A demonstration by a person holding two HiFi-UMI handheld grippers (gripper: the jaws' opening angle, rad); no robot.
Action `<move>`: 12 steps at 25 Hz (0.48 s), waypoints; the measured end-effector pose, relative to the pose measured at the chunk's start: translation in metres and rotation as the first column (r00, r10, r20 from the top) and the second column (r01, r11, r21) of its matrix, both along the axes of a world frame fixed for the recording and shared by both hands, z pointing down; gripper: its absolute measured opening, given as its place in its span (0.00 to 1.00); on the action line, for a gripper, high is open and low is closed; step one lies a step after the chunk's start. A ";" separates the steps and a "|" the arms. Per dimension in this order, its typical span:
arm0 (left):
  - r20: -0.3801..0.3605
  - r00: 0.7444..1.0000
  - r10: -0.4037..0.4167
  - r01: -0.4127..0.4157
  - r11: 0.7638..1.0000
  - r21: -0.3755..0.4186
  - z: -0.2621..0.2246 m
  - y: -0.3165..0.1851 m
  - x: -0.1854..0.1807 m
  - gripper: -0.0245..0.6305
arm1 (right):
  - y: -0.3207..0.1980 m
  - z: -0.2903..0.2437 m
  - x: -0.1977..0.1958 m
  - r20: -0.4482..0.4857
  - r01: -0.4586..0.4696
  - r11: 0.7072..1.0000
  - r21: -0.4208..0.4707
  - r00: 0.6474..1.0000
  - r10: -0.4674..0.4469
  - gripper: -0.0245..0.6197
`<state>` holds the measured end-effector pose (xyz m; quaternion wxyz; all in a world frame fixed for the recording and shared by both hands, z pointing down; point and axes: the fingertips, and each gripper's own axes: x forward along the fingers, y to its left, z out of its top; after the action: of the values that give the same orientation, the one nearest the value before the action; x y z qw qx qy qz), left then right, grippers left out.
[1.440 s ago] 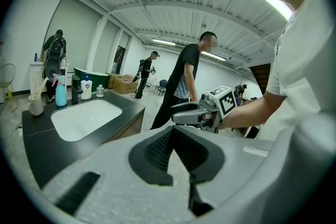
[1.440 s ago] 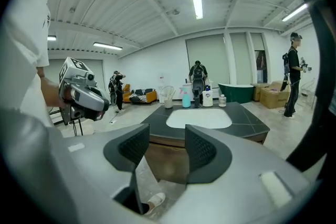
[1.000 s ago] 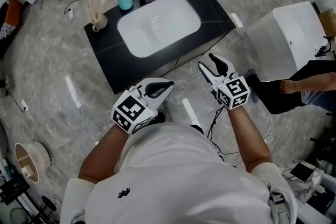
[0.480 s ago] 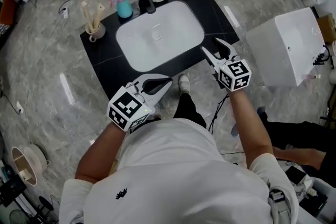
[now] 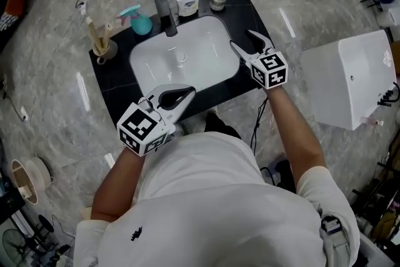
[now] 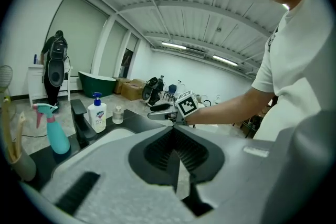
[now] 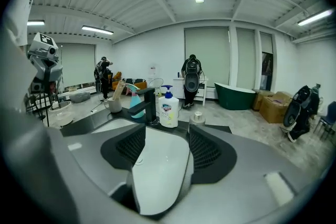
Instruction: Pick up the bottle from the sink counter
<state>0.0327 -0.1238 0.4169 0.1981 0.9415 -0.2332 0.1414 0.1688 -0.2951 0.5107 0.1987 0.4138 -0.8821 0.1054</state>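
Right gripper (image 5: 241, 40) over right edge of sink (image 5: 181, 65) — jaws opening, empty; left gripper (image 5: 186, 94) at its front, jaws apparently together; bottle (image 5: 187, 1) behind sink

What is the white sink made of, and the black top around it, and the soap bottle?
The sink looks like glossy white ceramic: it shines under the lights. The black top seems polished stone or a look-alike: dark, smooth, slightly shiny. The soap bottle looks like white plastic with a blue pump.
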 end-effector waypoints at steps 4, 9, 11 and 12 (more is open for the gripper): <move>0.019 0.998 -0.060 0.061 0.998 -0.023 0.006 -0.037 0.013 0.05 | -0.054 0.027 0.007 -0.006 0.043 0.999 -0.031 0.999 -0.043 0.49; 0.041 0.991 -0.127 0.129 0.991 -0.046 0.014 -0.072 0.022 0.05 | -0.115 0.061 0.004 -0.018 0.092 0.994 -0.051 0.995 -0.093 0.53; 0.051 0.986 -0.157 0.160 0.986 -0.055 0.016 -0.080 0.025 0.05 | -0.133 0.074 0.001 -0.021 0.109 0.992 -0.057 0.994 -0.110 0.55; 0.057 0.984 -0.171 0.175 0.983 -0.060 0.018 -0.084 0.025 0.05 | -0.142 0.080 0.000 -0.020 0.114 0.992 -0.061 0.993 -0.116 0.55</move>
<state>0.0581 -0.2076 0.4350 0.2341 0.9068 -0.3145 0.1551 0.1687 -0.4368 0.5907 0.2273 0.3575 -0.8985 0.1151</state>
